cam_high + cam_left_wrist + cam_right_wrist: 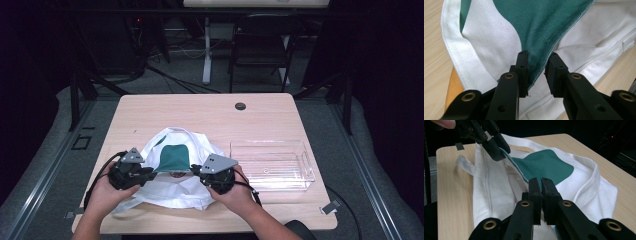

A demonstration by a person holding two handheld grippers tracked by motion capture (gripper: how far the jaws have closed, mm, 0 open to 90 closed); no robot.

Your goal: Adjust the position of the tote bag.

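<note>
High view shows my right gripper [196,170] pinching the green flap [173,157] of the white bag [175,192], my left gripper [150,172] spread round its edge, no words readable.

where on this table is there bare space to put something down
Bare wood lies behind the white cloth, up to the round hole near the table's far edge. The clear plastic bin takes the right side. The near middle is crowded with cloth and both hand-held grippers.

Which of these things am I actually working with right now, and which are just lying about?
In use: bag, its green panel, left gripper, right gripper.
Lying about: clear tray, chair.
</note>
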